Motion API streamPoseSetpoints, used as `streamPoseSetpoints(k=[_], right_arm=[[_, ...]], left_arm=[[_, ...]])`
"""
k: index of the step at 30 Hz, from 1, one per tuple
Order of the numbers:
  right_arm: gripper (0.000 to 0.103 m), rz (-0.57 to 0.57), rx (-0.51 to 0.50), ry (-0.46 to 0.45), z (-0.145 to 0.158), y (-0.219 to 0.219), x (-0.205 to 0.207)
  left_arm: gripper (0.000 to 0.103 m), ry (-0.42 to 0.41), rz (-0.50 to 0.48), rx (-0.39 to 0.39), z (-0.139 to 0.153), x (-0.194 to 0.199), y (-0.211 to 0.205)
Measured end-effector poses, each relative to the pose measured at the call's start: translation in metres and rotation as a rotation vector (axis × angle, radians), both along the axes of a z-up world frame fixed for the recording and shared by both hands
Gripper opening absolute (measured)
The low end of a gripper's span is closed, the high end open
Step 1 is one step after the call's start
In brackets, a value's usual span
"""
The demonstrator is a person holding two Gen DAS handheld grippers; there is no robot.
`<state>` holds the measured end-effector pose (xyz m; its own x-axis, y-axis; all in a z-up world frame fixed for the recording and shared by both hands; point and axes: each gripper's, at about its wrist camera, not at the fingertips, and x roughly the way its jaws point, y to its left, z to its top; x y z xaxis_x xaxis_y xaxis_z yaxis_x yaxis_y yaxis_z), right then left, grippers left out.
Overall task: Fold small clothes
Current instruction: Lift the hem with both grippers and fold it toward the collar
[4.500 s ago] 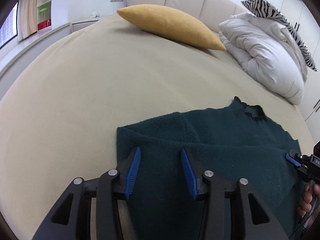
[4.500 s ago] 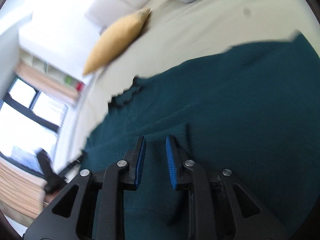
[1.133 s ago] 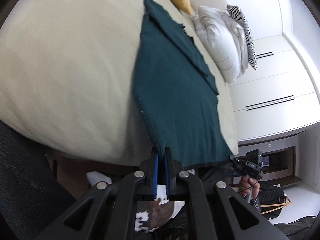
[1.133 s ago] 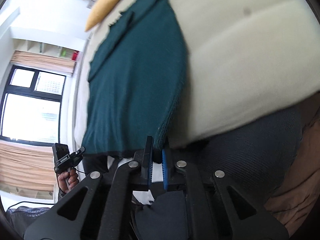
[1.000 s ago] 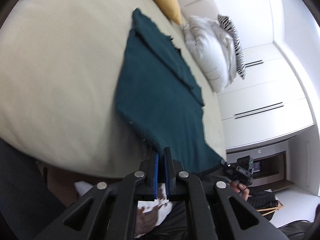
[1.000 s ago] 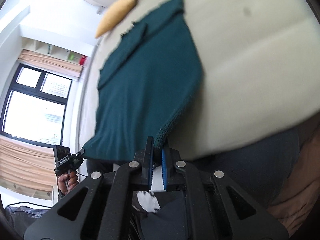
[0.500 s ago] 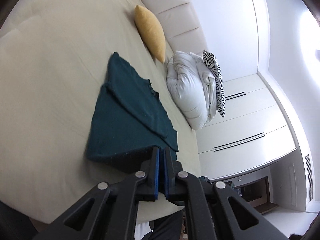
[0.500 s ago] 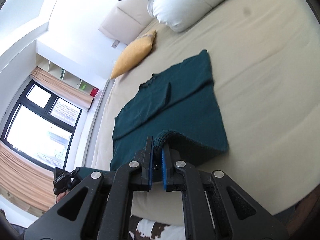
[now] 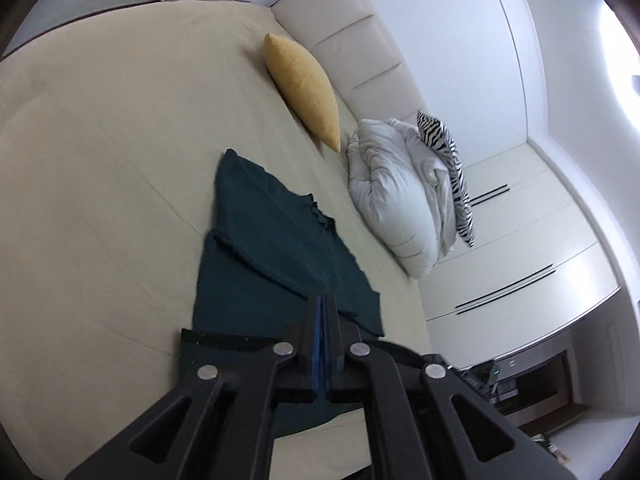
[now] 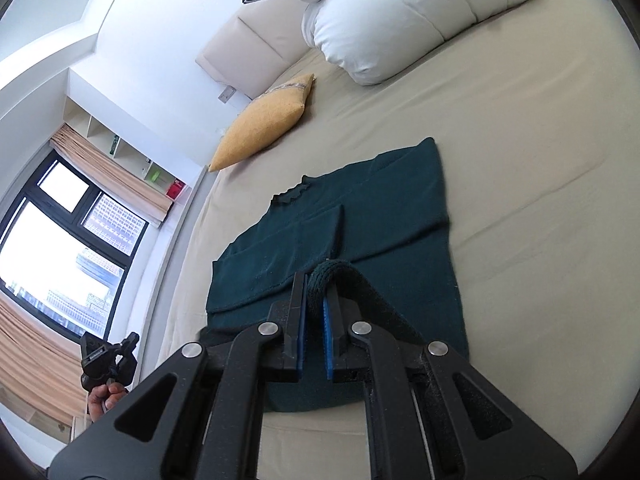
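A dark teal sweater point(image 9: 260, 248) lies flat on the beige bed point(image 9: 100, 160), neckline toward the headboard, sleeves folded across its body. Its bottom hem point(image 9: 224, 342) is lifted off the mattress and doubled back over the lower body. My left gripper point(image 9: 323, 306) is shut on one corner of that hem. In the right wrist view the sweater point(image 10: 360, 208) spreads ahead, and my right gripper point(image 10: 316, 284) is shut on the other hem corner, whose thick edge point(image 10: 340, 270) loops over the right finger. The left gripper point(image 10: 128, 344) shows at the lower left, held by a hand point(image 10: 102, 396).
A yellow pillow point(image 9: 304, 84) and a bunched white duvet point(image 9: 396, 196) with a zebra-print cushion point(image 9: 448, 148) lie along the padded headboard point(image 9: 360, 52). White wardrobes point(image 9: 540, 240) stand past the bed on one side, a window point(image 10: 60, 240) with curtains on the other.
Both grippers, shut on the hem, have risen from below the bed's edge and moved forward over the mattress, carrying the hem up and back over the sweater's lower part.
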<state>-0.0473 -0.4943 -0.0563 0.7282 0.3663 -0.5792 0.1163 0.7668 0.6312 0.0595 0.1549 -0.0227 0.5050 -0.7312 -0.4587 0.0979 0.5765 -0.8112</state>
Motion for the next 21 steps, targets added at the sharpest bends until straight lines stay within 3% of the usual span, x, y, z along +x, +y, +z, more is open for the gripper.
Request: streamPoseSetpoints(k=[1,2,4,5,9,12,15,17,21], right_arm=[[0.006,0.014,-0.006,-0.004,0.0,0.004,0.002],[0.006,0.026,-0.015,-0.006,0.001,0.006,0.002],[0.006,0.039,-0.029,0.004,-0.004,0.011,0.003],[0.006,0.041,-0.028,0.008,-0.007,0.011,0.003],[0.006,0.028,-0.002,0.025,-0.019,0.005,-0.007],[0.006,0.019,0.01,0.032,-0.025,0.002,-0.012],[0.006,0.019,0.004,0.035,-0.028,0.001,-0.017],[0.006,0.017,0.003,0.039,-0.03,0.001,-0.018],[0.006,0.007,0.003,0.048,-0.033,-0.001,-0.019]], left_arm=[[0.008,0.005,-0.005,0.04,-0.005,-0.003,-0.002],[0.034,0.014,-0.014,0.095,-0.014,-0.006,-0.005],[0.072,0.027,-0.008,0.182,-0.03,-0.012,-0.006],[0.073,0.031,-0.005,0.215,-0.038,-0.014,-0.008],[0.073,0.051,-0.129,0.309,-0.065,-0.016,-0.036],[0.068,0.08,-0.124,0.387,-0.081,-0.013,-0.045],[0.049,0.095,-0.099,0.398,-0.09,-0.01,-0.042],[0.021,0.106,-0.081,0.405,-0.09,-0.01,-0.038],[0.008,0.068,-0.055,0.468,-0.078,-0.016,-0.039]])
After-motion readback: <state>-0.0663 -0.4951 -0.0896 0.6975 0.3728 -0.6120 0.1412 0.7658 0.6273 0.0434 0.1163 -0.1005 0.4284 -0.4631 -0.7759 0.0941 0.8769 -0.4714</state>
